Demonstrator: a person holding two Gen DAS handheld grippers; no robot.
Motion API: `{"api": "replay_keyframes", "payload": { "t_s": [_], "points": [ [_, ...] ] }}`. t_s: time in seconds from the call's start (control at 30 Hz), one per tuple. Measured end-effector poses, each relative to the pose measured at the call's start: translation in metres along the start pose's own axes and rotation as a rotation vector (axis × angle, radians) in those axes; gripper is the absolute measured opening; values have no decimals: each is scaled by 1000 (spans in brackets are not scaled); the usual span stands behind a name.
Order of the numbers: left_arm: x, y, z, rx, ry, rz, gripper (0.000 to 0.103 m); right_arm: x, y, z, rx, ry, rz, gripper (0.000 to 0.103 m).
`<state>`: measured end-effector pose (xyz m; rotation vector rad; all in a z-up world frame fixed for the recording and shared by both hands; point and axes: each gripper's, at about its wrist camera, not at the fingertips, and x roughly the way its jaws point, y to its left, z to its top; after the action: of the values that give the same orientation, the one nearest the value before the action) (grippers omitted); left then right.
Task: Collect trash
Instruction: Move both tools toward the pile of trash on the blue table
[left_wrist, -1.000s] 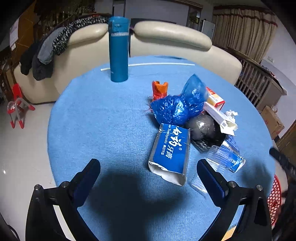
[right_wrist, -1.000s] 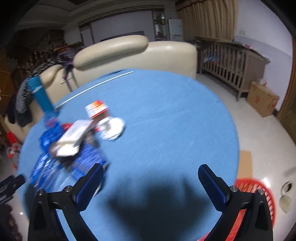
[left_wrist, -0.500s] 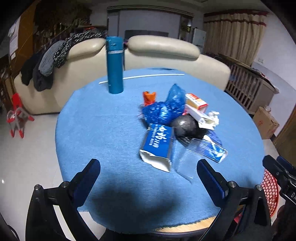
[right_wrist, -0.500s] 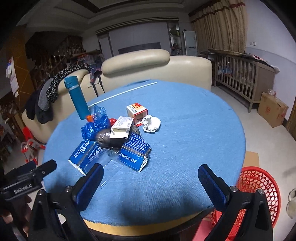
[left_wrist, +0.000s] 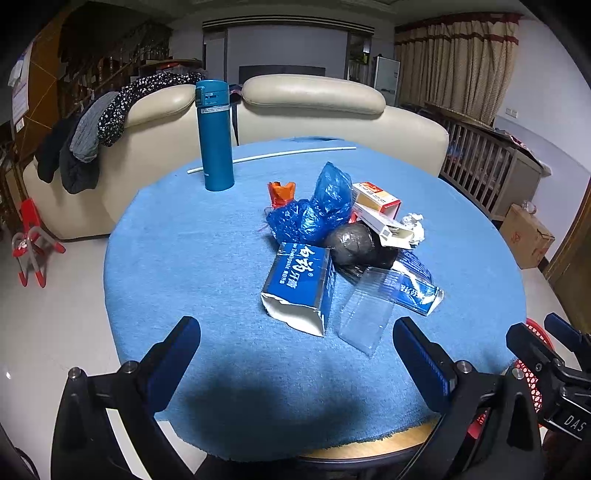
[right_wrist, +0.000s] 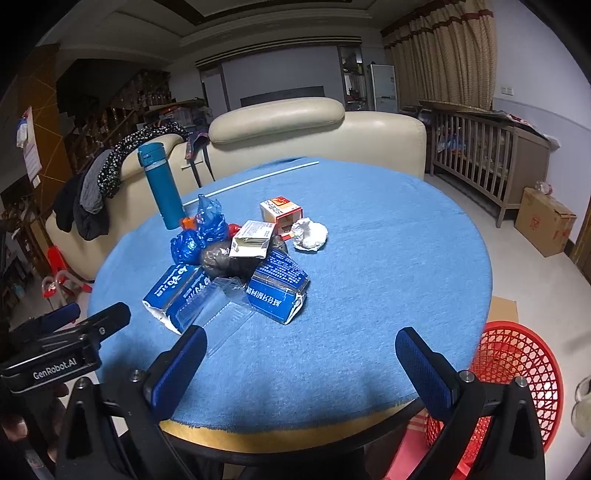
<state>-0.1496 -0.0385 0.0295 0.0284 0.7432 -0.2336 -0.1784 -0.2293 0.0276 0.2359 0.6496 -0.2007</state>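
Blue table (left_wrist: 184, 258) farther than before

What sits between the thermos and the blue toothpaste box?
In the left wrist view: bare blue cloth mostly, with the crumpled blue bag and orange scrap just off that line, between thermos and toothpaste box.

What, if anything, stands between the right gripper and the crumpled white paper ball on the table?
Nothing visible does. The right gripper is open at the table's near edge, and only bare blue tablecloth lies between it and the paper ball. The pile of boxes sits off to the left of that line.
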Motion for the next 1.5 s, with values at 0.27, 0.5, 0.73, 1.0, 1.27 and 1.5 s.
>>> {"api": "replay_keyframes", "payload": {
  "t_s": [0.27, 0.5, 0.73, 1.0, 1.27, 1.5],
  "points": [
    [-1, -2, -4, 2, 2, -2, 103, 0, 5, -3, -22, 1, -6, 103],
    [-1, -2, -6, 2, 5, -3, 103, 0, 7, -5, -34, 1, -4, 103],
    [0, 0, -7, 0, 8, -4, 103, 0, 8, -7, -38, 1, 1, 103],
    [0, -1, -8, 1, 10, -4, 103, 0, 8, -7, -37, -1, 6, 103],
    [11, 22, -11, -63, 33, 21, 103, 4, 5, -11, -33, 12, 15, 103],
    [32, 34, -13, -87, 85, 14, 103, 19, 3, -18, -40, 55, 25, 103]
  ]
}}
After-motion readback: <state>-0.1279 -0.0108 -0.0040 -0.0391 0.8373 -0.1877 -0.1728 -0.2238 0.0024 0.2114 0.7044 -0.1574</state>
